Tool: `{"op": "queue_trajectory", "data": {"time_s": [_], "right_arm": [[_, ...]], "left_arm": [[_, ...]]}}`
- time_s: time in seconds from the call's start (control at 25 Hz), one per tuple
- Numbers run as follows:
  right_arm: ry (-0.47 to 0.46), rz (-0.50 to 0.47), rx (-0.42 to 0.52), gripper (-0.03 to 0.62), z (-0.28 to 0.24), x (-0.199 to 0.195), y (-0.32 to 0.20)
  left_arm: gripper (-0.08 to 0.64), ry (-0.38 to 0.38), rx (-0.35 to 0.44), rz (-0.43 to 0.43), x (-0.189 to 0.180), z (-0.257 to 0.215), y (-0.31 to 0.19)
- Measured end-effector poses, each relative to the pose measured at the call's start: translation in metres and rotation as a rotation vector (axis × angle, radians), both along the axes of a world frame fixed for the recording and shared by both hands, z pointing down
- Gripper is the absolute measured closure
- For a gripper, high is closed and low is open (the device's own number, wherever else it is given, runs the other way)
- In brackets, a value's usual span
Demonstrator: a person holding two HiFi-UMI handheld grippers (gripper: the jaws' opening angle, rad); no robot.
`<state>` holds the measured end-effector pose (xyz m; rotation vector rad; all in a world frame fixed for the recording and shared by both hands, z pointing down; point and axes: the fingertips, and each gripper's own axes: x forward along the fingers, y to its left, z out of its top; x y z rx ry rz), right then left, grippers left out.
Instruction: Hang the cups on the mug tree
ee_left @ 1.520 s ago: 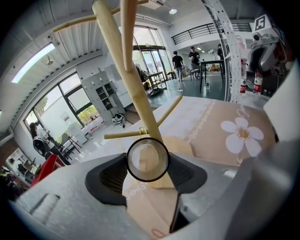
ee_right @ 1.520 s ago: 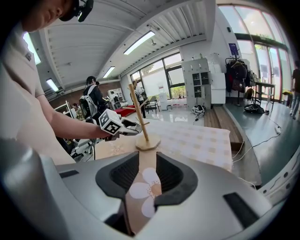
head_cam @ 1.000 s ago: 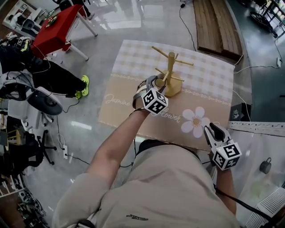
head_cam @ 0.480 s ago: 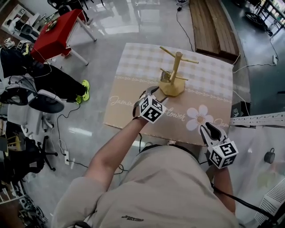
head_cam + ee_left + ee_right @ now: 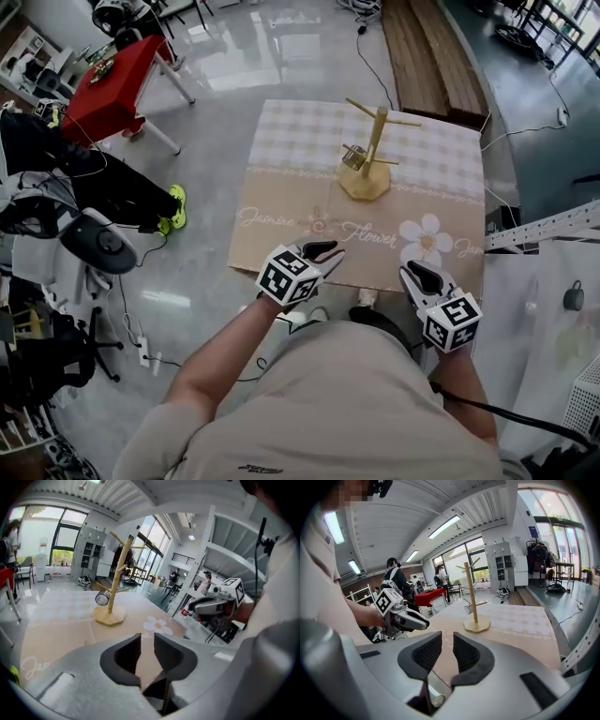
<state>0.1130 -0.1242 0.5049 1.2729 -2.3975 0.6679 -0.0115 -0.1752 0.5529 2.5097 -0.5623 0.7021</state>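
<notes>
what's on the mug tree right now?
One small clear glass cup hangs from a low peg of the pale wooden mug tree; other pegs bare. Handle not discernible.

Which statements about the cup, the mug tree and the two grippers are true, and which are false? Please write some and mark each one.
1. One cup hangs on the mug tree. True.
2. The left gripper holds a cup. False: nothing is between its jaws, which have just been closing.
3. The mug tree lies on its side. False: it stands upright on the tablecloth.
4. The right gripper is empty. True: its jaws have also just been closing, with nothing between them.
</notes>
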Motion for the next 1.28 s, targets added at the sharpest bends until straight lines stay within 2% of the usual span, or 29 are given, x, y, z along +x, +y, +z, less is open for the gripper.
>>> {"op": "queue_trajectory", "data": {"time_s": [0.08, 0.16, 0.48, 0.8, 1.28], "right_arm": [[0.005, 0.003, 0.003, 0.52, -0.001, -0.012, 0.011], [0.009, 0.008, -0.001, 0.54, -0.001, -0.022, 0.021], [0.005, 0.019, 0.001, 0.568, 0.001, -0.063, 0.063], [0.023, -0.006, 0.009, 0.574, -0.002, -0.086, 0.087], [0.043, -0.036, 0.031, 0.578, -0.005, -0.108, 0.106]], "left_arm": [[0.512, 0.043, -0.032, -0.006, -0.013, -0.01, 0.021], [0.54, 0.085, -0.059, -0.014, -0.025, -0.022, 0.039], [0.552, 0.185, -0.068, 0.074, -0.043, -0.05, 0.105], [0.552, 0.179, -0.033, 0.138, -0.045, -0.063, 0.139], [0.552, 0.168, -0.015, 0.176, -0.054, -0.065, 0.165]]}}
